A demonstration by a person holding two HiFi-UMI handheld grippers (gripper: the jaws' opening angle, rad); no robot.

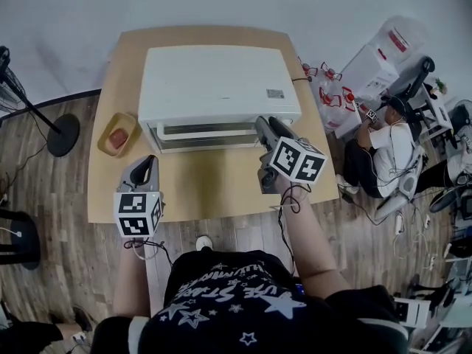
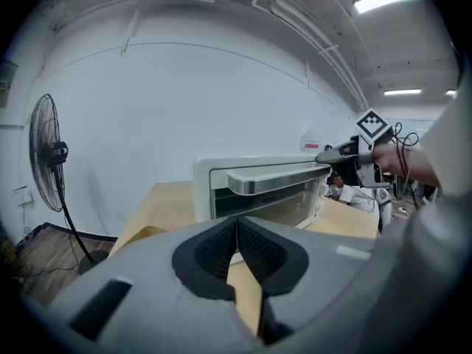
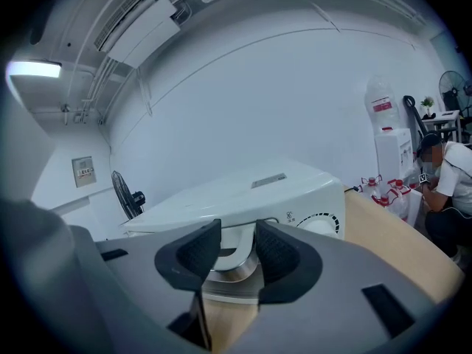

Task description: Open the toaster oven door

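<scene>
A black star-printed shirt (image 1: 243, 304) is worn. The grey left gripper (image 1: 150, 161) and right gripper (image 1: 267, 122) are topped by marker cubes (image 1: 299, 161); black cables (image 1: 292, 198) are attached.

Toaster oven (image 1: 214, 80): white, boxy, flat top. Sits square at the back middle of the wooden counter (image 1: 206, 190), front facing the near edge. Door (image 2: 269, 201): glass pane, standing upright, looks shut. Silvery bar handle (image 2: 273, 181) runs along the door's top edge. Dial (image 3: 324, 223) on the front's right end.
</scene>
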